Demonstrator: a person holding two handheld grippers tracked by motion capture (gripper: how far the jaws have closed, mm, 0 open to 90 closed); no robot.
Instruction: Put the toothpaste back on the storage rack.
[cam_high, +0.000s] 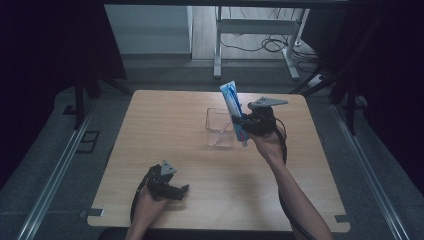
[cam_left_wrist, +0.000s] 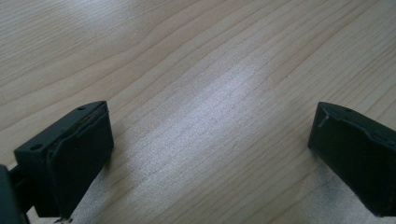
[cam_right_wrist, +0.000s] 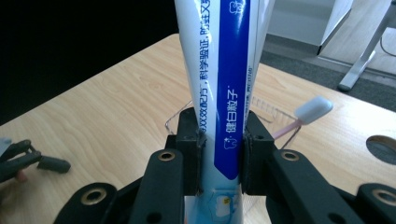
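Right gripper (cam_high: 243, 125) holds toothpaste tube (cam_high: 234, 107) upright.

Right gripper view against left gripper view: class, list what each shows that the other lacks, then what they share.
Right gripper view: the right gripper shut on a blue-and-white toothpaste tube, behind it a clear container with a toothbrush leaning out, and the left gripper far off on the table.

Left gripper view: its own two black jaws standing wide apart, nothing between them.

Shared: the light wooden table.
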